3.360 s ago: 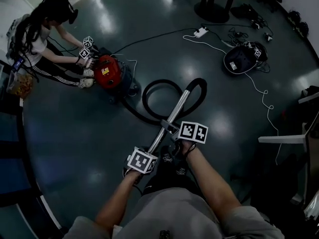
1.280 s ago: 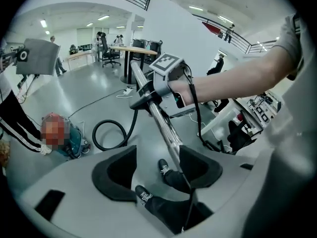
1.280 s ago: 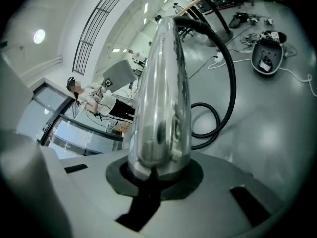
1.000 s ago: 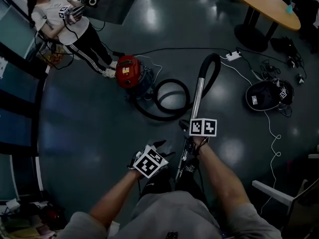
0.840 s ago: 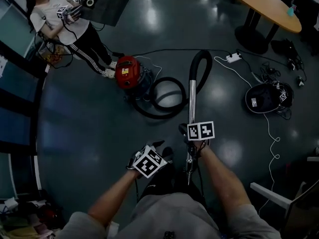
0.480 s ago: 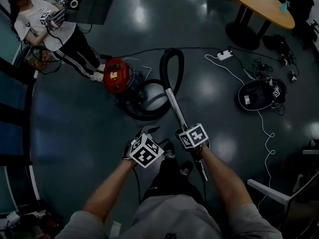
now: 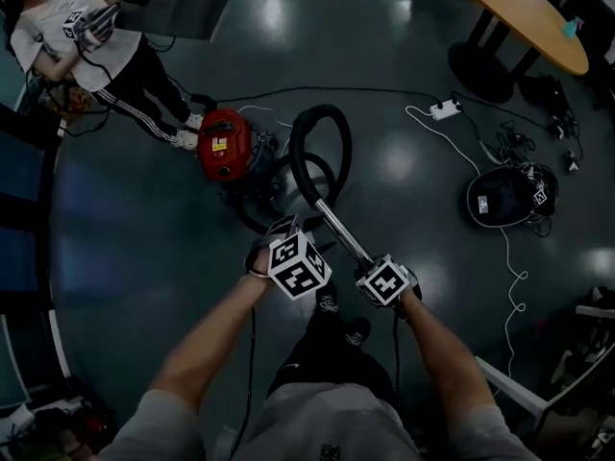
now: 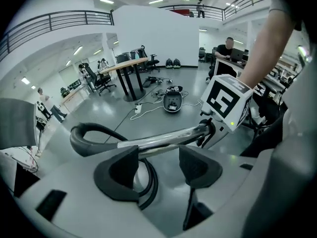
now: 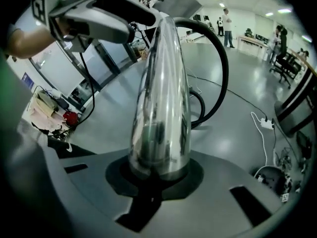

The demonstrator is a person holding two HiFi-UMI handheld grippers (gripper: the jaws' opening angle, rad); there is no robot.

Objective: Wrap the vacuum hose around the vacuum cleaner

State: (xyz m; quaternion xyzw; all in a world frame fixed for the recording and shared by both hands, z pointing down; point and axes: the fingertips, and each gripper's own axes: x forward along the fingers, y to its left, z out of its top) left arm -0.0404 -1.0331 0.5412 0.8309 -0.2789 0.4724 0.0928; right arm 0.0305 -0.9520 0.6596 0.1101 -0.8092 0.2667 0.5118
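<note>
Hose (image 7: 300, 142) lies coiled on the dark glossy floor (image 7: 135, 257) just beside the red cleaner (image 7: 223, 142), and its free end arches up into a metal tube (image 7: 336, 229). Farther out are a table (image 7: 524, 17) and a standing person (image 7: 86, 41). Right gripper (image 7: 377, 269), pitched steeply down, is clenched on the tube's near end; left gripper (image 8: 158, 165) is released, jaws wide, with the tube crossing just beyond its pads.

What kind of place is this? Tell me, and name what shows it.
Probably an open-plan office or lab hall: a wooden table with office chairs nearby, a railed upper gallery, and a polished floor with a power strip lying on it.
</note>
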